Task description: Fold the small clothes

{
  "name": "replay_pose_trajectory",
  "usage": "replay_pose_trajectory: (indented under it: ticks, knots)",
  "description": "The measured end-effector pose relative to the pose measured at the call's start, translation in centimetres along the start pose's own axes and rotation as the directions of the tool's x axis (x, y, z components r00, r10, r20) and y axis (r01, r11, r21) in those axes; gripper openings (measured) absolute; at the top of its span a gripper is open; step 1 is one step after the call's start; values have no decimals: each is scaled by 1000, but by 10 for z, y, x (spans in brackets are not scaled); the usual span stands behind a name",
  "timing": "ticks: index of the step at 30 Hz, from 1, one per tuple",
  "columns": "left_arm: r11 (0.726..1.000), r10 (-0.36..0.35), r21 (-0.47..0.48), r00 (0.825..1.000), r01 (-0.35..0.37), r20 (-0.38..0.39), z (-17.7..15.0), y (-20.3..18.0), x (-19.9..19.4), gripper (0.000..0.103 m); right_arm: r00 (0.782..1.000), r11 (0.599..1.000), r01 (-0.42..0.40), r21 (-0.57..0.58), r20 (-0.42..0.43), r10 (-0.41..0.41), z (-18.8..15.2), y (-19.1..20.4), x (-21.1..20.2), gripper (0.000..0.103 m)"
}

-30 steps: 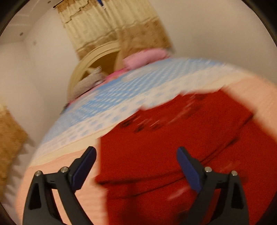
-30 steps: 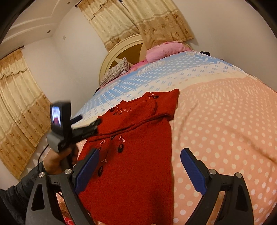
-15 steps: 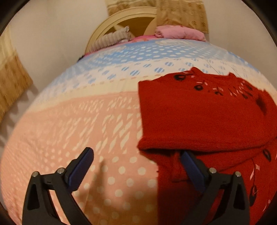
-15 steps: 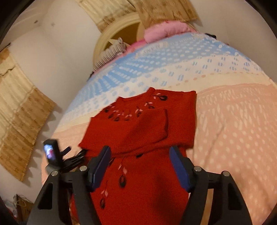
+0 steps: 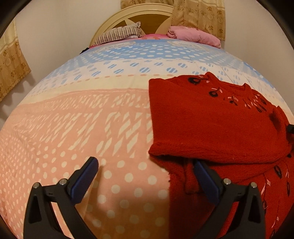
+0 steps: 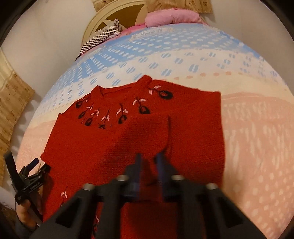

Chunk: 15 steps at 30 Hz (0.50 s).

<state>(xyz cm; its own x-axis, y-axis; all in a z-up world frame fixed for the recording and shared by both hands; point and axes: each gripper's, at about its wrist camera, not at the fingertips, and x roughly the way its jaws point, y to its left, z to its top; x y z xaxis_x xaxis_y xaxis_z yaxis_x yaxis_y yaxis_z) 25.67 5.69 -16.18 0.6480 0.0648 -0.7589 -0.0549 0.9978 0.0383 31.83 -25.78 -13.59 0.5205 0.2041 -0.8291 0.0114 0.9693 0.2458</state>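
1. Red sweater flat on bed, neck toward headboard, partly folded: sleeve laid across the chest.
2. Black-and-pink flower embroidery below the collar; more of it on the lower body, seen at right edge of left view.
3. Left tool released, jaws wide apart, low over the bed at the sweater's left edge. Left finger over bare polka-dot cover, right finger over red knit below the folded sleeve. Nothing held.
4. Right tool blurred, jaws nearly together at the lower edge of the folded sleeve layer, red knit showing in the narrow gap. Cannot tell whether clenched on fabric or just short of it.
5. Left tool also visible from right view, at lower left by the sweater's edge, a hand gripping it.
6. Sweater sits on the peach band of the cover, collar reaching the cream/blue band.
7. Background: striped pillow and pink pillow at headboard, beige curtain on left wall.
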Motion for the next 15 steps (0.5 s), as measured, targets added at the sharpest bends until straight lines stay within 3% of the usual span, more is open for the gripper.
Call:
replay_pose_trajectory:
  ticks: [7, 15]
  knots:
    - [1000, -7, -8, 1000, 7, -2, 0, 1, 0, 103, 987, 1000, 20, -11, 159, -18, -7, -11, -62, 3]
    - [999, -25, -33, 1000, 25, 1, -2, 7, -3, 103, 991, 997, 36, 61, 130, -44, -24, -45, -52, 0]
